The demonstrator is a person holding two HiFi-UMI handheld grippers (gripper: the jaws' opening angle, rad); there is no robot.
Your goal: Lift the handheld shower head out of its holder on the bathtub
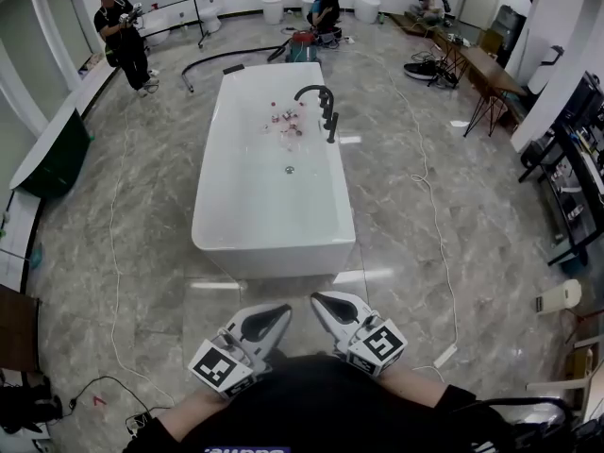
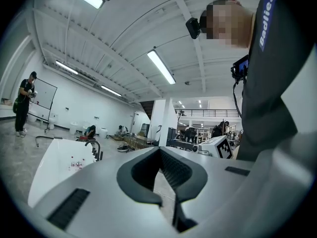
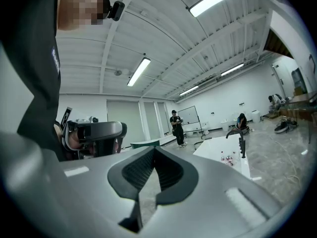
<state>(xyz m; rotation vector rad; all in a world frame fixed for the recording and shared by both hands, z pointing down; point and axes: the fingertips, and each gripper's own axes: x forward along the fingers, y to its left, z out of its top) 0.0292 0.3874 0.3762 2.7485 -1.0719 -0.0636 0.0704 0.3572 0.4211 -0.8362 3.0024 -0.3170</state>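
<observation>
**Both tongs closed and empty, shower head in its holder across the tub**

Grey marble floor (image 1: 142, 253) runs the length of a big white showroom, and a white freestanding bathtub (image 1: 274, 258) stands at my 12 o'clock, its near end facing me. I hold my left gripper (image 1: 281, 311) and right gripper (image 1: 317, 300) side by side close to my body. Both are level and short of the tub, touching nothing.

In the left gripper view the dark ribbed pads (image 2: 173, 170) meet at their tips with nothing between them. The right gripper view shows the same: pads (image 3: 141, 172) together, tips touching, no object clamped. Each gripper carries its marker cube, the left (image 1: 219, 366) and the right (image 1: 382, 343).

A black handheld shower head (image 1: 332, 125) stands upright in its holder on the tub's long rim, at about 1 o'clock from me and well apart from both grippers. Just beyond it on the same rim arches the black spout (image 1: 311, 91). It also shows small and dark in the right gripper view (image 3: 241, 145).

Small red and white items (image 1: 286, 121) lie scattered on the tub floor beside the spout, and the drain (image 1: 290, 169) sits nearer to me.

A person in black (image 1: 123, 36) stands at 11 o'clock. A white cable (image 1: 429, 196) trails over the floor at 2 o'clock.
</observation>
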